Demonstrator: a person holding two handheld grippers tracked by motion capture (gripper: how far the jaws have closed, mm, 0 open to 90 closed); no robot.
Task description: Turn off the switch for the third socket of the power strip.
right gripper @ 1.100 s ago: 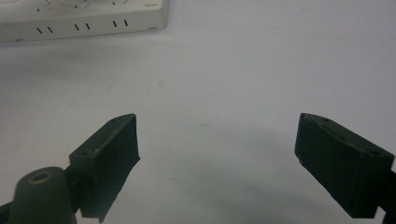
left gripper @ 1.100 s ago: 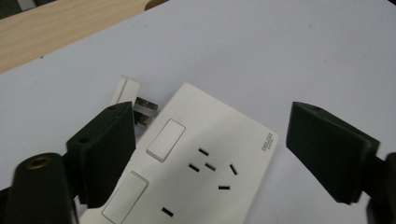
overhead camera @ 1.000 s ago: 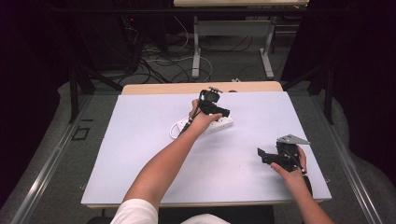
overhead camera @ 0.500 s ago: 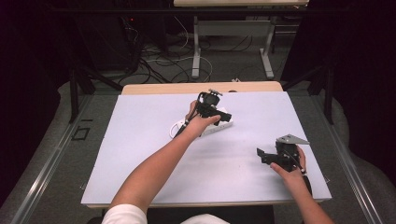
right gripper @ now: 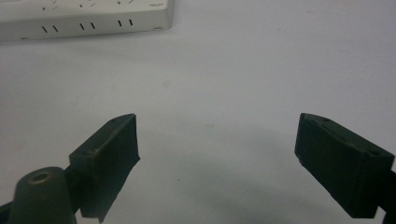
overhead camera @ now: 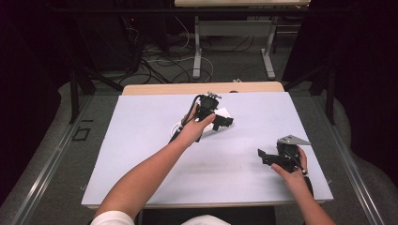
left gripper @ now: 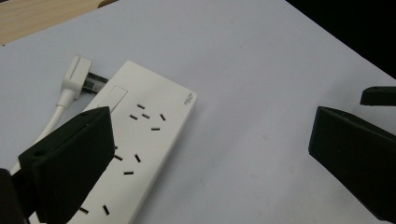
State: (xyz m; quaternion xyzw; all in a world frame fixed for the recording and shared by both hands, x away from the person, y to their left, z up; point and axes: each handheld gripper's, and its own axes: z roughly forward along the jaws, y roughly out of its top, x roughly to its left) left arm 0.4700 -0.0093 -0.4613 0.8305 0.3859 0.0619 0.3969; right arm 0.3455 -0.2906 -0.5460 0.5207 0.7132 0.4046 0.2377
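1. Plainly, the work turns on the white power strip (left gripper: 149, 140) and the white plug (left gripper: 74, 77) on its cord (left gripper: 53, 116). The strip lies flat on the bench (overhead camera: 141, 140), toward the far edge and about midway between the left and right edges.
2. The plug lies on the bench at one short end of the strip, its dark prongs pointing at that end. We cannot tell whether the prongs touch it. None of the sockets we see has anything in it.
3. The left gripper (left gripper: 210, 154) hangs over the strip. Its jaws have just been opening and now stand wide apart, with nothing gripped. One jaw is above the strip's socket face and the other is above bare bench.
4. The right gripper (right gripper: 217, 163) sits near the right edge, toward the near right corner and well apart from the strip. Its jaws stand apart over bare bench and hold nothing.
5. We judge that we are between grips, with plug and strip both lying free and the plugging-in not done.
6. The next move, as we read it, calls for closing the left gripper on the plug's body, not its cord. The right gripper may have to steady the strip. The prongs then need lining up squarely with one socket's slots.
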